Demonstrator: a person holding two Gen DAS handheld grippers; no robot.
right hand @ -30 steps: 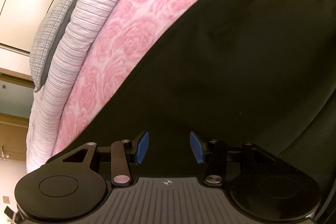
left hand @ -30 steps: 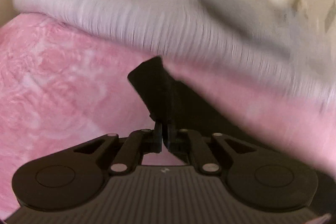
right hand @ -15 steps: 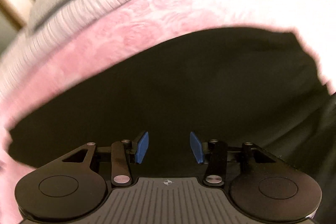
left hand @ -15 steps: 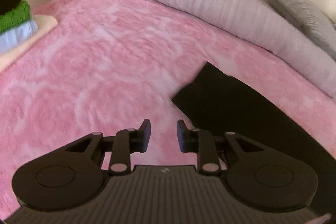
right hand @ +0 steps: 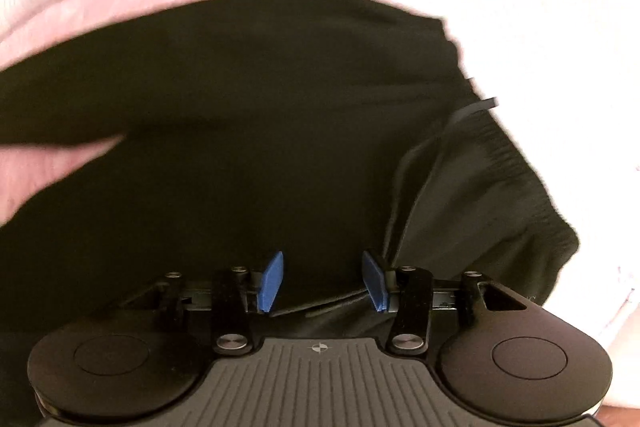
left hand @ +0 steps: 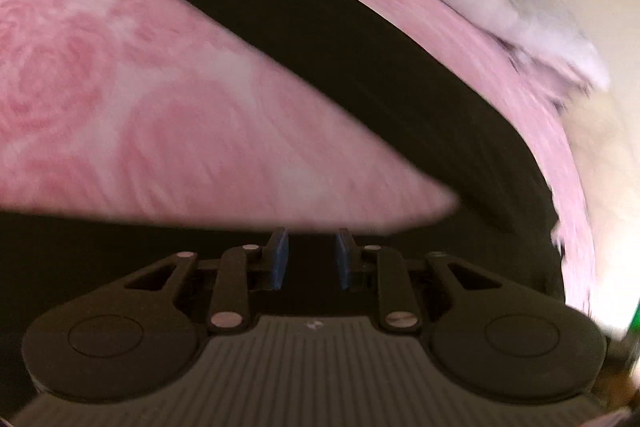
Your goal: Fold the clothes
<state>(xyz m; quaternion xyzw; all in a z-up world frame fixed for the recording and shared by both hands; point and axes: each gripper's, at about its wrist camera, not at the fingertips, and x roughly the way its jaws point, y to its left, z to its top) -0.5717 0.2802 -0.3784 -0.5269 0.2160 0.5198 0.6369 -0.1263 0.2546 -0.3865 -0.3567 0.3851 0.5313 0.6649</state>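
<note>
1. Right now the black trousers (left hand: 360,51) lie flat on the pink rose-patterned blanket (left hand: 120,87); in the left wrist view one leg runs as a long band from upper left down to lower right.
2. My left gripper (left hand: 310,259) has its jaws partly apart with nothing pinched between them, and dark cloth sits just beneath.
3. My right gripper (right hand: 322,281) stands wide and empty over the trousers (right hand: 240,107), with the ribbed waistband (right hand: 492,187) and a drawstring just to its right.
4. I judge the right hand nearer the waist, so the fold likely runs along that long axis.
</note>
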